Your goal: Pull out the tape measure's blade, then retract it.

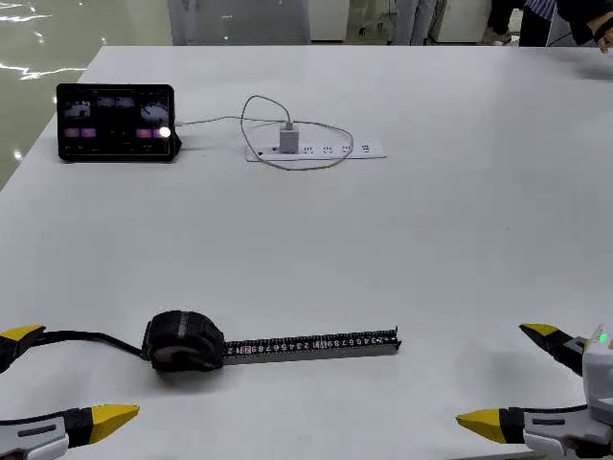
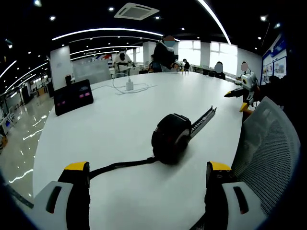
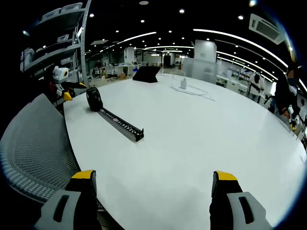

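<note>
A black tape measure (image 1: 182,340) lies on the white table (image 1: 383,240) near its front edge, with its blade (image 1: 311,345) pulled out to the right and lying flat. A black wrist strap (image 1: 91,337) trails from the case to the left. My left gripper (image 1: 57,379) is open just left of the case, apart from it, with the strap between its fingers; its own view shows the case (image 2: 171,138) ahead of the left gripper (image 2: 148,170). My right gripper (image 1: 522,376) is open at the lower right, well clear of the blade's tip (image 3: 138,134).
A tablet (image 1: 116,122) stands at the back left. A white power strip (image 1: 316,150) with a plugged charger and looped cable lies behind the middle. A mesh chair back (image 3: 33,148) stands by the table's near edge. People stand beyond the far edge.
</note>
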`<move>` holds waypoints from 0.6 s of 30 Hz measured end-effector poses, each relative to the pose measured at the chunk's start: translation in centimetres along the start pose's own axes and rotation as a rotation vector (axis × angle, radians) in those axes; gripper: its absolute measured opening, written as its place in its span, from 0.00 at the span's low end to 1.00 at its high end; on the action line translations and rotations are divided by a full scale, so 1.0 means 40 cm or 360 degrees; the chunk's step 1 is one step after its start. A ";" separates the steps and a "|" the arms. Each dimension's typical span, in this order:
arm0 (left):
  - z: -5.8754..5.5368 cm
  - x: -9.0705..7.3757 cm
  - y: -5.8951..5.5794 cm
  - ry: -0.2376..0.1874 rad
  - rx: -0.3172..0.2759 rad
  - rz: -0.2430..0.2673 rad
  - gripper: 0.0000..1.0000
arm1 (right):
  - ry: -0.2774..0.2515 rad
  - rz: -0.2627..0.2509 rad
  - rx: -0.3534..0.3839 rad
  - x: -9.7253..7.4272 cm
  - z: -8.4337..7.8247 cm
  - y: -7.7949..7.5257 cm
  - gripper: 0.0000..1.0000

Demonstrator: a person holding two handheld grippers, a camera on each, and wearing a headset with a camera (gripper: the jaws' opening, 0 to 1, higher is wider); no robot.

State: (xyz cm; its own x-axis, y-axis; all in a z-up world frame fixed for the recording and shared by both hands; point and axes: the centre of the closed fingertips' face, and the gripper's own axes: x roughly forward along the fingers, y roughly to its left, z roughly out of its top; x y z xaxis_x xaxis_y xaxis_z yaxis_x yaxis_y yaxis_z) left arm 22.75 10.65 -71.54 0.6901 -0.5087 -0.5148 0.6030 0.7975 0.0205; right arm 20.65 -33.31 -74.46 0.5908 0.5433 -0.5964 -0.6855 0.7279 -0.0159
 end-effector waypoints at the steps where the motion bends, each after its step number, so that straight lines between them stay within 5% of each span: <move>1: 0.000 0.000 0.000 0.0000 -0.0001 -0.0001 0.99 | 0.0000 -0.0003 0.0000 -0.001 0.000 0.000 0.99; 7: 0.007 0.008 -0.018 0.0021 -0.0003 -0.0047 0.99 | 0.0006 -0.0002 0.0002 -0.004 -0.004 0.004 0.99; 14: 0.016 0.018 -0.028 0.0021 -0.0052 -0.0004 0.99 | 0.0023 0.0024 -0.0036 -0.002 0.002 0.010 0.99; 16: 0.007 0.020 -0.024 0.0069 -0.0074 0.0041 0.99 | 0.0029 0.0028 -0.0048 -0.001 0.003 0.008 0.99; 17: -0.012 0.019 -0.016 0.0152 -0.0077 0.0089 0.99 | 0.0039 0.0031 -0.0053 0.000 0.002 0.007 0.99; 18: -0.003 0.025 -0.027 0.0122 -0.0069 0.0058 0.99 | 0.0046 0.0033 -0.0056 0.001 0.002 0.006 0.99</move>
State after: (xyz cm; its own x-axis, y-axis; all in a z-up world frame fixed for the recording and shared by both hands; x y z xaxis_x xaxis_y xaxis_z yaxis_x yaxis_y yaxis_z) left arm 22.76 9.30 -72.17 0.6776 -0.4541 -0.5785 0.5592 0.8290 0.0043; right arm 20.54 -33.08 -74.42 0.5643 0.5454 -0.6197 -0.7122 0.7012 -0.0314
